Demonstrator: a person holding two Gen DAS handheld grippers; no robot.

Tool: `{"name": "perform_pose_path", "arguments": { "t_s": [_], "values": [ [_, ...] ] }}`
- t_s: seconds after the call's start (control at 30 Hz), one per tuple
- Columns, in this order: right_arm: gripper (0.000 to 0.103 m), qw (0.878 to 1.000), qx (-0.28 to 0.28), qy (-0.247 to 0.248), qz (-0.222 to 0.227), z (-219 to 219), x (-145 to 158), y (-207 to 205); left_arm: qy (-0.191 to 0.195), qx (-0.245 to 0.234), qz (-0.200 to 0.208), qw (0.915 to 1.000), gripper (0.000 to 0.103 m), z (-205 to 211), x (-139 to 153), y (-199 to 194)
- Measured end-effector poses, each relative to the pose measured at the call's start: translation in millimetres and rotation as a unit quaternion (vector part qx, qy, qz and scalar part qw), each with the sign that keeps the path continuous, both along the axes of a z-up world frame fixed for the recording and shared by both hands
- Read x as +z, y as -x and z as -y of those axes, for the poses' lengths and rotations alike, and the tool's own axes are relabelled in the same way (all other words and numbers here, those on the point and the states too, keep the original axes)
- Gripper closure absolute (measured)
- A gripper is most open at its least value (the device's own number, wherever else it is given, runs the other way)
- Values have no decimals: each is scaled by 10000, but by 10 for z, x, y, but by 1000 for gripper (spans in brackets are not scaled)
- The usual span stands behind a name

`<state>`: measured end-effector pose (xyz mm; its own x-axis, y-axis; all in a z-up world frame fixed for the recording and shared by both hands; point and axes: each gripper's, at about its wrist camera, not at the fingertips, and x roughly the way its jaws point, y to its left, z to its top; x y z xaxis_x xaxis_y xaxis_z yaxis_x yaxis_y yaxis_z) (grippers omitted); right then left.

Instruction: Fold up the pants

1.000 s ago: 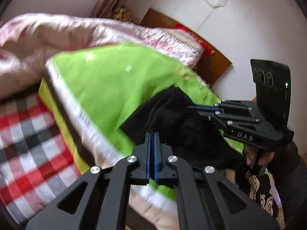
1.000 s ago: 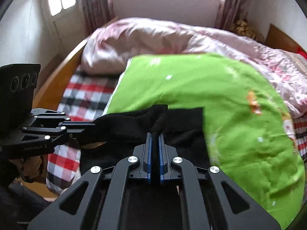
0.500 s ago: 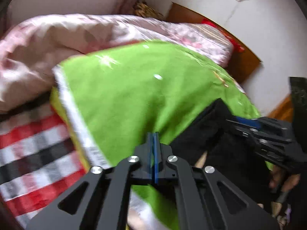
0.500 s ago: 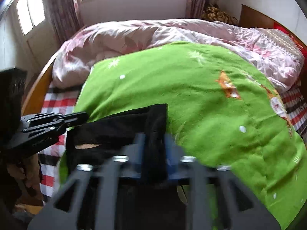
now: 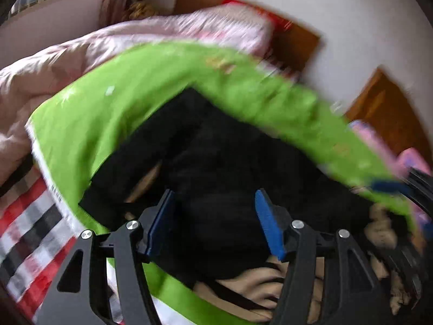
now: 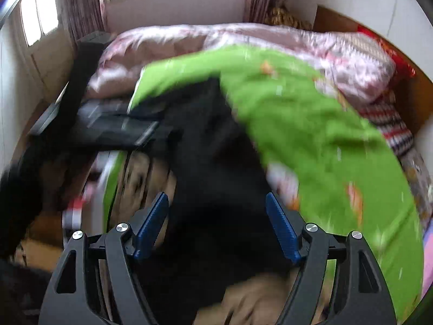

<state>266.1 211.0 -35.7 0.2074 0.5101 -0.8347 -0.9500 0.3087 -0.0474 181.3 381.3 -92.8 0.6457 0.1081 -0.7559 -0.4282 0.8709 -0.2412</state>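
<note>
Both my left tongs and right tongs gape wide over the black pants, so that lumpy green blanket could let the fold slump.

Both views are smeared with motion blur, so details are mushy. The black fabric pants read as one dark blob; folds, waistband and legs can't be picked out, and their near end runs under the left gripper frame. The right wrist view has the same issue: the pants disappear below the right gripper. The bright green fleece blanket has an orange print too blurred to read. The tan patterned cloth at the bed edge is mostly covered.
</note>
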Motion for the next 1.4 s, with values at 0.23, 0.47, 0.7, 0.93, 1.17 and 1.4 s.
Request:
{"name": "perform_pose_path", "arguments": {
  "t_s": [0.23,0.47,0.7,0.93,1.17,1.4],
  "values": [
    [43,9981,-121,-515,-306,751,6,633,-215,716,343,9966,36,-260,375,298],
    [76,9985,55,-283,-473,852,-209,939,203,-78,454,9987,26,211,441,543],
    [80,9994,200,52,-259,820,-344,1032,1029,-276,633,9923,26,602,186,955],
    [100,9993,175,-266,-193,883,-252,1068,1589,-577,755,9827,26,705,130,1191],
    [100,9982,177,-458,-354,923,-157,1070,2220,-1013,866,9659,26,832,158,1005],
    [90,9978,144,-282,-578,868,-346,1087,1366,-645,750,9857,26,963,315,803]
  ]
}}
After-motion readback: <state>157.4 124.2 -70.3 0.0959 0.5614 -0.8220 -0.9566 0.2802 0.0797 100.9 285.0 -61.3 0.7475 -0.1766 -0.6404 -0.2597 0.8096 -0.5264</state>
